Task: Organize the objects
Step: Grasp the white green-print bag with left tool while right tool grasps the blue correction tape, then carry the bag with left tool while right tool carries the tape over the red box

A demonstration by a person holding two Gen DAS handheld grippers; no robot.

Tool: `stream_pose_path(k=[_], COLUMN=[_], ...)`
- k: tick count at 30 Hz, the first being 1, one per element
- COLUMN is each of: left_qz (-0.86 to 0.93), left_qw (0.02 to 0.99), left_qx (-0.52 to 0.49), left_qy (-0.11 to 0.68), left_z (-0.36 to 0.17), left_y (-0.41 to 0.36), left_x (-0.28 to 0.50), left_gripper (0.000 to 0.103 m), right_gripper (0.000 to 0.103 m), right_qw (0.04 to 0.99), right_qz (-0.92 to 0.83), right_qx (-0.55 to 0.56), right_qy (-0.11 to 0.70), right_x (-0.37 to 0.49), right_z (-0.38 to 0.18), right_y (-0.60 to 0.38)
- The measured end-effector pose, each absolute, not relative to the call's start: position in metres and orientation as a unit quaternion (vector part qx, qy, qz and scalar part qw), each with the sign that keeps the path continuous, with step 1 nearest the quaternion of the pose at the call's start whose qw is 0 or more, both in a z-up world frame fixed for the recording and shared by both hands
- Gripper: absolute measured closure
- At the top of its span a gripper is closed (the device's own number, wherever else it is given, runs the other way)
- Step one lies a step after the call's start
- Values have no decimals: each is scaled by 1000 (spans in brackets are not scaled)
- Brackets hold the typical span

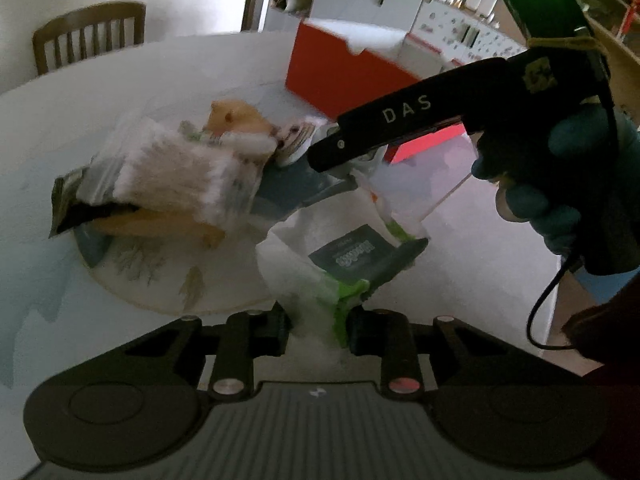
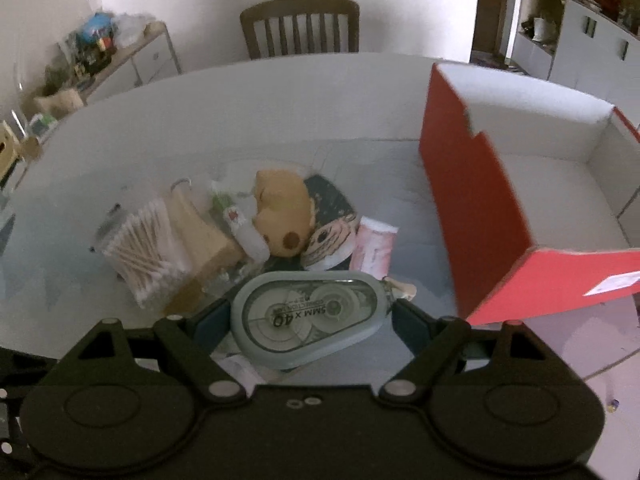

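meanwhile, step in hand: the right gripper [image 2: 310, 320] carries a grey correction tape dispenser [image 2: 308, 320] towards the open red box [image 2: 480, 216] at the table's right edge, a judgement from the task.
right claw: jaws wide apart, pads pressing the dispenser's two ends; it is held above the table [image 2: 240, 112].
left claw: the left gripper [image 1: 316, 320] is closed tight on a white and green plastic packet [image 1: 320, 276] with a dark label, lifted just off the table.
doing it well: keep the dispenser level, clear the box's near red wall, and release only inside over its white floor.
remaining pile: cotton swabs [image 2: 144, 248], an orange plush toy [image 2: 280, 212] and a pink packet [image 2: 372, 246] lie near the table's middle.
hard to make out: motion blur smears the swab pack in the left view; what the left packet holds is unreadable.
cut off: the box's far right corner runs out of frame.
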State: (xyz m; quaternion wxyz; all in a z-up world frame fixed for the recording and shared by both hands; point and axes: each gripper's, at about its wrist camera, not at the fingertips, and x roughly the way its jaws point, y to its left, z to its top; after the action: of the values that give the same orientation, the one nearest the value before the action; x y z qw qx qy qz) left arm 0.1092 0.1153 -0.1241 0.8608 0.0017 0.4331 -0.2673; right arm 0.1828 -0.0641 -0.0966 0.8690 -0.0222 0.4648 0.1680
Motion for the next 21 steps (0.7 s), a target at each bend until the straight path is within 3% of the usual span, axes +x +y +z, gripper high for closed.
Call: stream_pose_path(k=[21], left_qz=[-280], left_qw=[905], left_qx=[25], left_qy=[320], left_z=[-30], left_y=[37], left_x=[131], left_gripper=[79], right_gripper=[17], right_qw=[913], right_qz=[176], right_qx=[-29], right_qy=[367], right_x=[215], right_z=[-9], right_y=[-152])
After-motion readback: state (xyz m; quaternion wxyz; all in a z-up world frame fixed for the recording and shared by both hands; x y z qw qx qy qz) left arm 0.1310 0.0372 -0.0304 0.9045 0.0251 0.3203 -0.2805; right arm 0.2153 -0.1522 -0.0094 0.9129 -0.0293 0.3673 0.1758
